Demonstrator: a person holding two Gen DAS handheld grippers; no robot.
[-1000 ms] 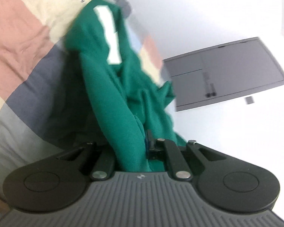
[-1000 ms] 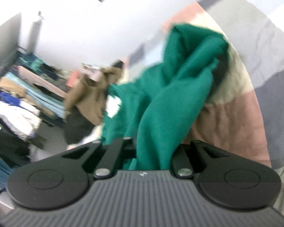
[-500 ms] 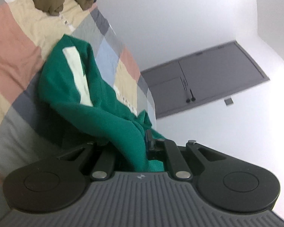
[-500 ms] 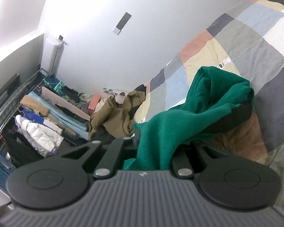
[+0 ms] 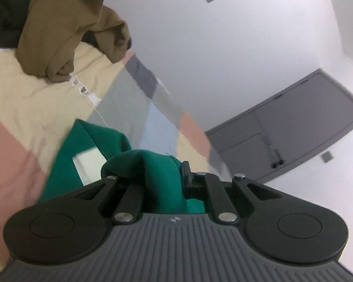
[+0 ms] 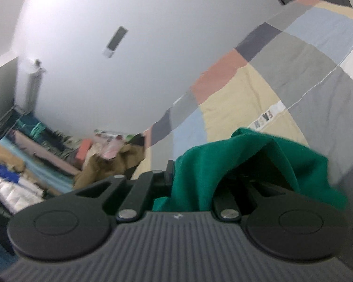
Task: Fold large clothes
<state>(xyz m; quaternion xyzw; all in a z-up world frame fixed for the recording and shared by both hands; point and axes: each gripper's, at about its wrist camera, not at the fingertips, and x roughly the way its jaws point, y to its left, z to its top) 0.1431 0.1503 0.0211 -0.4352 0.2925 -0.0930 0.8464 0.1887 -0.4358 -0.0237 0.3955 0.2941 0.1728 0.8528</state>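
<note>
A green garment (image 5: 153, 166) with a white patch (image 5: 89, 162) is bunched right at my left gripper (image 5: 162, 178), which is shut on a fold of it. The cloth hides the fingertips. In the right wrist view the same green garment (image 6: 247, 162) drapes over my right gripper (image 6: 190, 183), which is shut on another part of it. Both grips sit low over a patchwork bedspread (image 5: 23, 108) of pink, beige, grey and blue squares. The rest of the garment lies crumpled close in front of the grippers.
A brown garment (image 5: 66, 28) lies heaped on the bed's far part, also the brown garment (image 6: 106, 166) at the bed's edge. A rack of hanging clothes (image 6: 16, 164) stands at the left. White walls and a grey door (image 5: 294, 129) lie beyond the bed.
Both grippers have swept across the bed with the green garment, which was stretched out ahead and now sits bunched at the jaws. The brown heap has come closer in the left view.
</note>
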